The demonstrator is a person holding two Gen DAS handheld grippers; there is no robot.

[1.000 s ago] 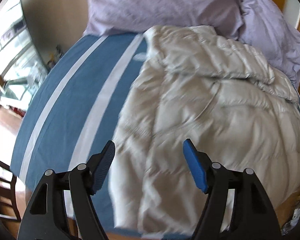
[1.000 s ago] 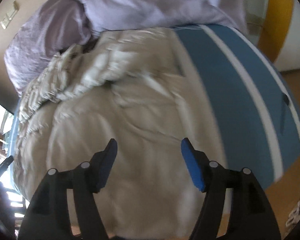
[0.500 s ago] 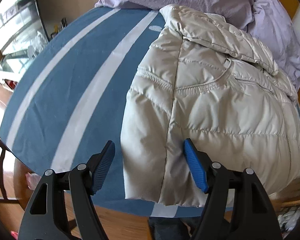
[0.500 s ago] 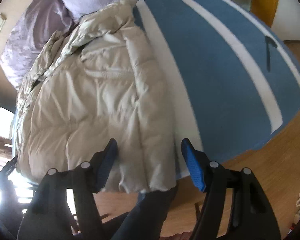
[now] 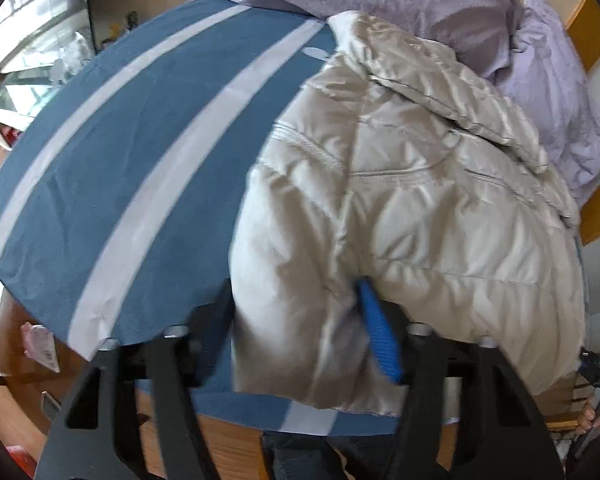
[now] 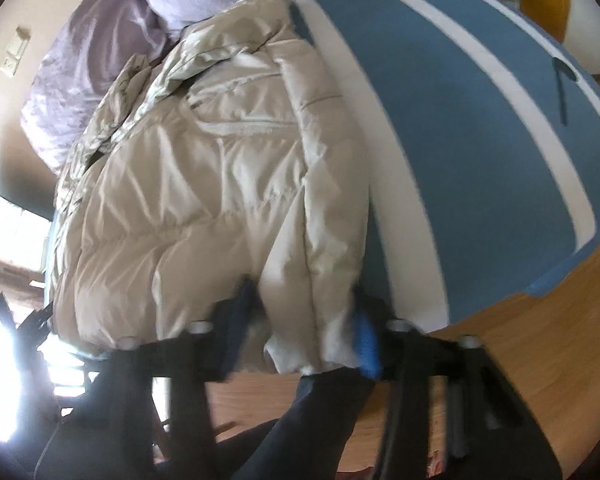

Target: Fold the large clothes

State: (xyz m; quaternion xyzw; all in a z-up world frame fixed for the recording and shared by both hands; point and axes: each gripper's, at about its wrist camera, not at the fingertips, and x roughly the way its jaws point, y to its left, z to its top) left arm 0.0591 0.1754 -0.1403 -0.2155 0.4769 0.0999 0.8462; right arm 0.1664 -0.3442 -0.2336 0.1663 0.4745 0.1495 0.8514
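A beige puffer jacket (image 5: 412, 208) lies on a blue cloth with white stripes (image 5: 120, 168), its hem toward me. My left gripper (image 5: 300, 320) is open, and the jacket's near left hem corner sits between its fingers. In the right wrist view the jacket (image 6: 204, 184) fills the left half. My right gripper (image 6: 304, 320) is open around the near right hem corner, which bulges between the fingers. The right fingertips are blurred and partly hidden by fabric.
Lilac bedding (image 5: 400, 4) is piled behind the jacket, and it also shows in the right wrist view (image 6: 100, 60). The cloth hangs over a wooden table edge (image 6: 540, 340). A dark thin object (image 6: 560, 88) lies on the cloth at the far right. A chair stands at the left.
Both grippers have moved forward and down onto the jacket's near hem. The hem corners now sit between the fingers, where before the jaws stood clear in front of it.
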